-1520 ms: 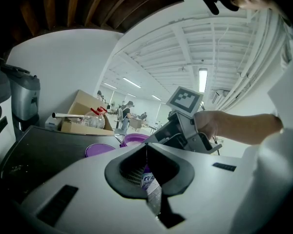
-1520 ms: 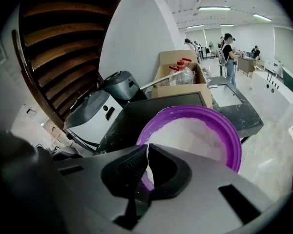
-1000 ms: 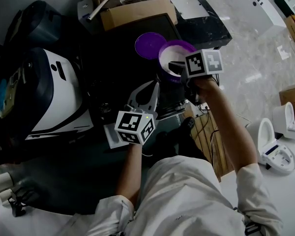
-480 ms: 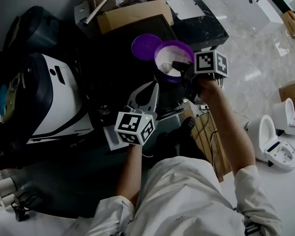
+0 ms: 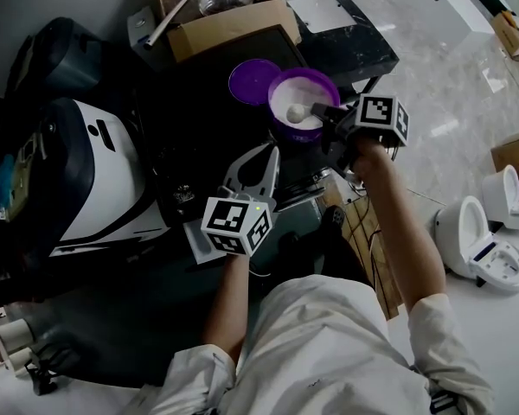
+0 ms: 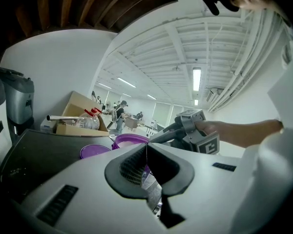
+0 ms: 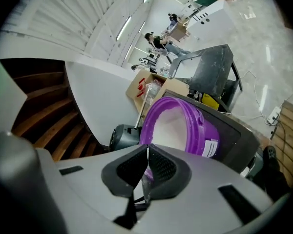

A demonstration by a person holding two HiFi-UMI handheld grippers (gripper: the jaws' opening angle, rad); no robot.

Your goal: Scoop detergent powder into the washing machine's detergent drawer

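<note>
- Purple tub (image 7: 205, 126) stands open on the dark counter (image 5: 199, 102), about half full of white powder (image 5: 310, 92). Its lid (image 5: 249, 79) lies flat just beside it.
- Right gripper (image 5: 322, 111) is clamped on the thin handle of a pale scoop (image 5: 296, 111). The bowl of the scoop sits inside the tub, down at the powder.
- Left gripper (image 5: 266, 156) hangs nearer the person, well apart from the tub. Its jaws are pressed together with nothing between them, so it looks idle for now.
- To my eye this is the loading step: the scoop is in the powder and nothing has gone toward the machine yet.
- Next, I'd guess, the scoop needs lifting clear of the rim, kept level so the heap doesn't slide off, then carrying across to the drawer.
- White-and-dark machine (image 5: 95, 171) sits off to the left, and I can't pick out the drawer for certain in this dim light.
- One worry is that the grip on such a thin handle could let the scoop twist.
</note>
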